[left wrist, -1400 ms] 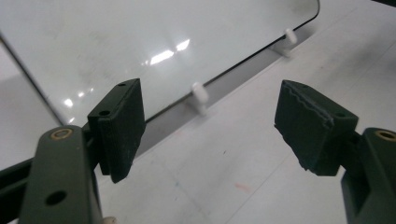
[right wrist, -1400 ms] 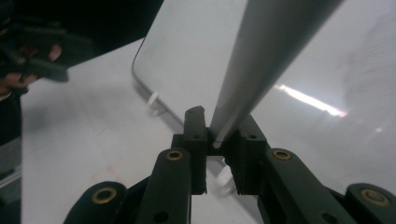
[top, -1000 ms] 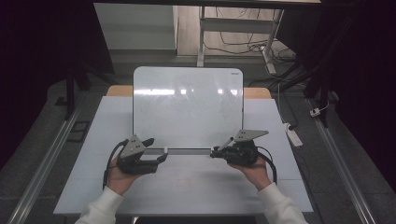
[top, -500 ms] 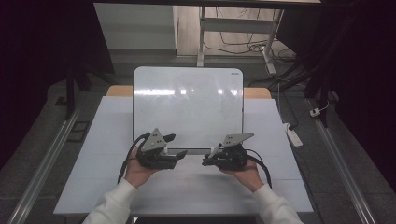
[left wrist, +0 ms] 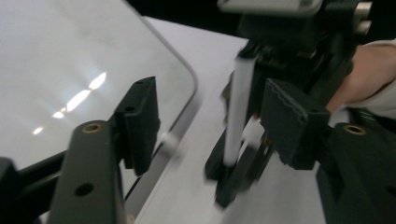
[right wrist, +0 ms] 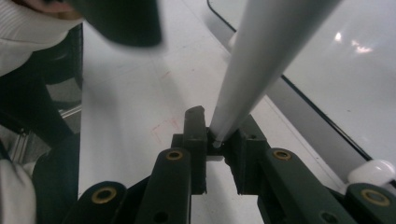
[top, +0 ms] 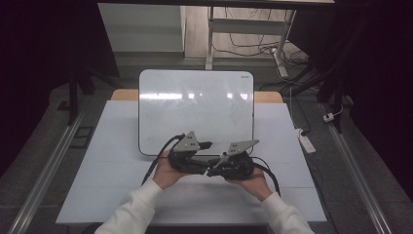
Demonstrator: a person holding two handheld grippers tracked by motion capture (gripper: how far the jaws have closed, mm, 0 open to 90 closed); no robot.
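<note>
A slim white marker pen is being clamped at one end between the closed jaws of the right gripper, with the barrel sticking out along the jaw line. In the left gripper view the same pen is being seen standing between the wide-open jaws of the left gripper, nothing gripped there yet. It looks like the dark end of the pen, maybe the cap, is down at about 6 o'clock from the barrel, but it's blurred, so that can't be called for sure.

From the high view, both grippers are being held close together, the left gripper and the right gripper, just off the 6 o'clock edge of the glossy white rounded-corner whiteboard lying on the white tabletop.

What could go wrong, as a guess: only the very end of the pen is being pinched, so a push from the left jaws closing off-centre could be levering it out of the grip or twisting it sideways. If it's being dropped, it's probably rolling across the tabletop or onto the whiteboard. The two grippers being this close also risks the jaws knocking together.
</note>
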